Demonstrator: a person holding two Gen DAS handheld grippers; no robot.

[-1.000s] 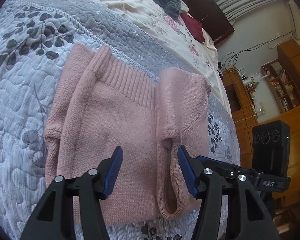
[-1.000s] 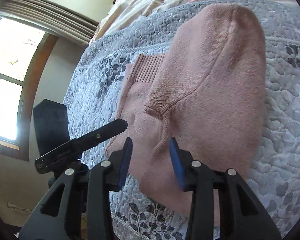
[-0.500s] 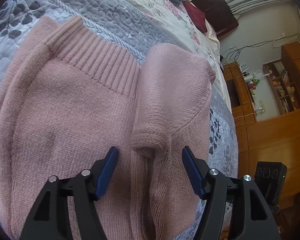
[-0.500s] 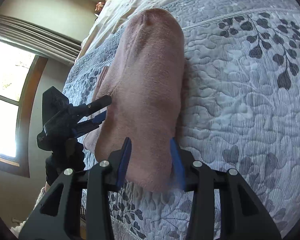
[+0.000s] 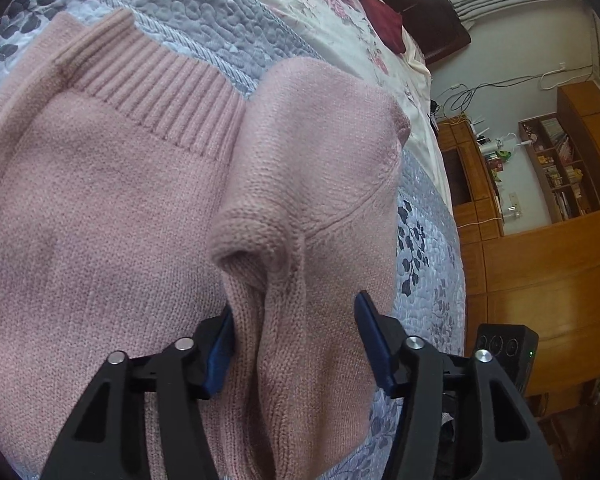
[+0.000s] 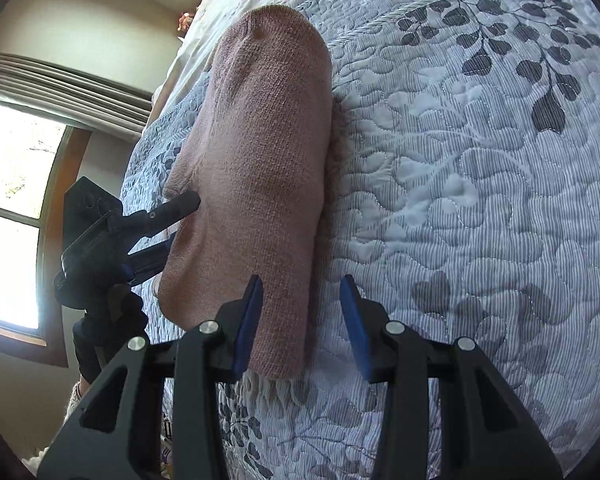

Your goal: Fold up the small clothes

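Grey quilted bedding with a leaf print [image 6: 480,168] covers the bed on which the work is done; wooden cabinets [image 5: 540,256] and a window [image 6: 8,200] are seen beyond. Nearest in the left wrist view, the left gripper [image 5: 294,344] is spread wide, and a raised ridge of the pink sweater [image 5: 100,208] stands between its jaws, not yet pinched. In the right wrist view, the right gripper [image 6: 300,320] is likewise open, with the near edge of the folded-over part lying against its left jaw and bare quilt under the other; nothing is held by either.

A lengthwise fold is judged to be in hand: one side has been laid over the body, and the near end is being addressed. Closing on the near edge by both grippers is judged to be called for next, so that this end can be carried toward the ribbed band [image 5: 156,92].

The sweater lies flat on the bed, its long axis running away from the grippers, the ribbed band pointing to the far side, toward the floral sheet [image 5: 340,20].
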